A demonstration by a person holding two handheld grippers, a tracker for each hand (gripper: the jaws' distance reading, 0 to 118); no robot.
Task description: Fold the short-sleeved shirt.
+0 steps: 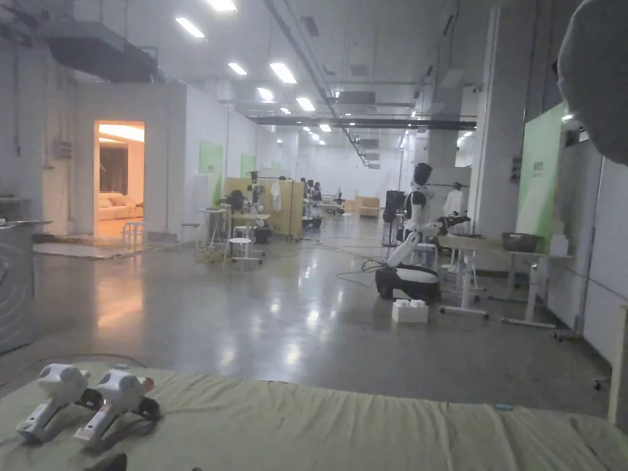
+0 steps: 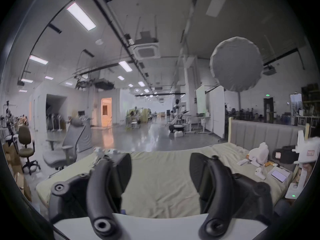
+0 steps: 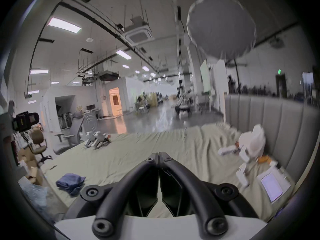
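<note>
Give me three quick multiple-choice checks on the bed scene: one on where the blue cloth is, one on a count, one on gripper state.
1. Where does the blue cloth lie?
A. On the bed sheet
B. On the floor
C. On the grey chair

2. How many spare white grippers lie on the sheet in the head view?
A. One
B. Two
C. Four

3. How do the two held grippers stand?
A. Both open
B. Both shut
C. Left gripper open, right gripper shut

Answers:
1. A, the cloth sits bunched on the pale sheet near its left edge in the right gripper view.
2. B, two white tools lie side by side at the sheet's left end.
3. C, the left jaws stand wide apart with sheet showing between them, while the right jaws meet at the tips on nothing.
</note>
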